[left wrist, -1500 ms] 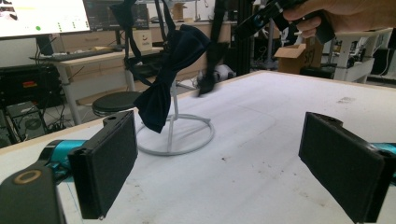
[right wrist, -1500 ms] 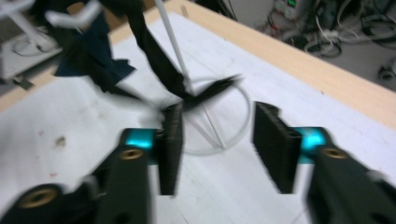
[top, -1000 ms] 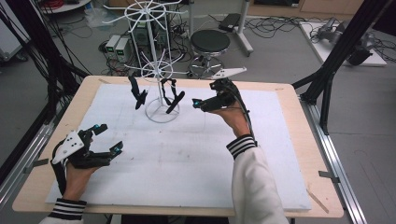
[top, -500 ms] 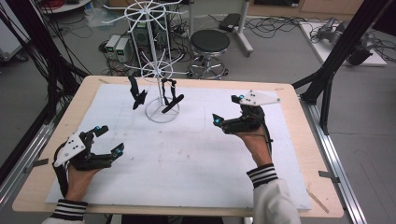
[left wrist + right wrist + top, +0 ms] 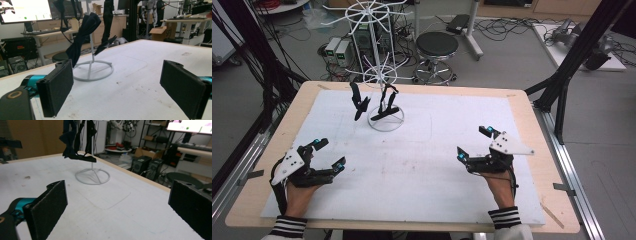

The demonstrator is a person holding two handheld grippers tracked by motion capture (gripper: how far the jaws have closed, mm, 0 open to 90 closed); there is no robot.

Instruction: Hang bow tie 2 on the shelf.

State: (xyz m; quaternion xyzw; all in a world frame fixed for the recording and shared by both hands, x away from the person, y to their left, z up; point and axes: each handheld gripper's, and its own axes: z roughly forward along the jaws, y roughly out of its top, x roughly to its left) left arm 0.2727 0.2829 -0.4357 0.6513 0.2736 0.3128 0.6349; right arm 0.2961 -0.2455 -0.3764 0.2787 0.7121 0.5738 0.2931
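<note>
Nearest the person, two hands rest on the white mat (image 5: 422, 165) that covers the wooden table (image 5: 532, 120). The left gripper (image 5: 330, 155) sits at the near left of the mat, its jaws spread wide with nothing between them. The right gripper (image 5: 473, 142) sits at the near right, jaws equally wide apart and empty, with its grey plate tilted toward the table's right edge.

Farther along, near the far edge of the mat, stands a white wire rack (image 5: 384, 80) on a ring base. Two black bow ties hang from its lower spokes: one bow tie (image 5: 358, 102) on the left, a second bow tie (image 5: 387, 105) beside it over the ring.

The left gripper view looks low across the mat, so the left gripper (image 5: 117, 85) frames the wire rack (image 5: 91, 65) from the side, showing that the bow tie (image 5: 82, 35) dangles clear of the mat. The right gripper view, past the right gripper (image 5: 117, 210), shows the wire rack (image 5: 93, 176) from the other side, with the bow ties (image 5: 75, 147) overlapping. Beyond the table, the high view shows a round black stool (image 5: 437, 47) on the floor.

One second ago the right gripper was up beside the rack, close to the second bow tie; it has since drawn back to the near right of the mat. The left gripper has stayed put.
</note>
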